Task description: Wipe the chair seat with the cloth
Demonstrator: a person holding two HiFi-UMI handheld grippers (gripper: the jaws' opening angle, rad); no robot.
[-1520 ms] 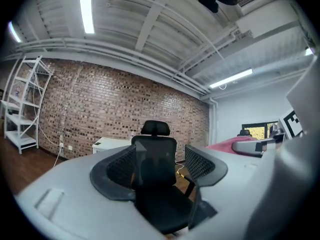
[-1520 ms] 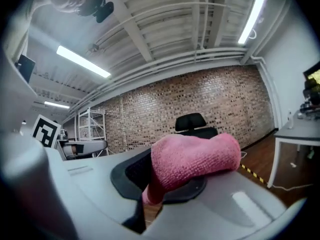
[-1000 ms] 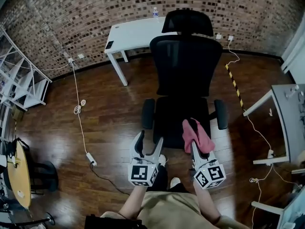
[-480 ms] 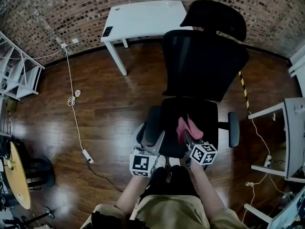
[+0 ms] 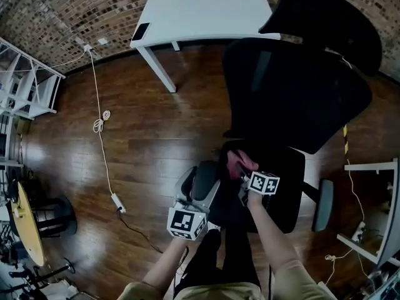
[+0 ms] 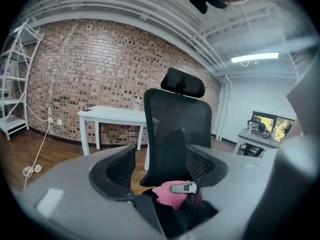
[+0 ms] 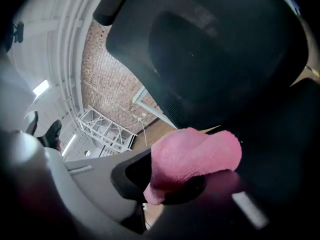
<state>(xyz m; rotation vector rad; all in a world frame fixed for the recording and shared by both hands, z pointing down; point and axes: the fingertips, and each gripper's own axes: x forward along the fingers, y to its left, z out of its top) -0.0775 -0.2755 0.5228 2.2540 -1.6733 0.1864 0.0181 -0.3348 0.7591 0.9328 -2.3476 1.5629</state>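
Observation:
The black office chair fills the head view, its seat (image 5: 275, 183) below the mesh backrest (image 5: 294, 92). My right gripper (image 5: 241, 170) is shut on a pink cloth (image 5: 238, 160), holding it at the seat's front left part. In the right gripper view the pink cloth (image 7: 197, 156) bulges out between the jaws of the right gripper (image 7: 192, 181), against the black seat. My left gripper (image 5: 200, 187) has its jaws opening, with the chair's left armrest (image 5: 205, 177) between its fingers. The left gripper (image 6: 159, 173) looks toward the backrest (image 6: 177, 129) and cloth (image 6: 167, 194).
A white desk (image 5: 200, 11) with a dark phone (image 5: 140, 31) stands behind the chair. A white cable (image 5: 100, 124) runs across the wooden floor to a power brick (image 5: 116, 201). White shelving (image 5: 25, 86) is at left. The right armrest (image 5: 323, 205) juts out.
Both grippers have moved forward onto the chair. The right one carried the pink cloth from the seat's front edge onto the seat. The left one now straddles the left armrest.

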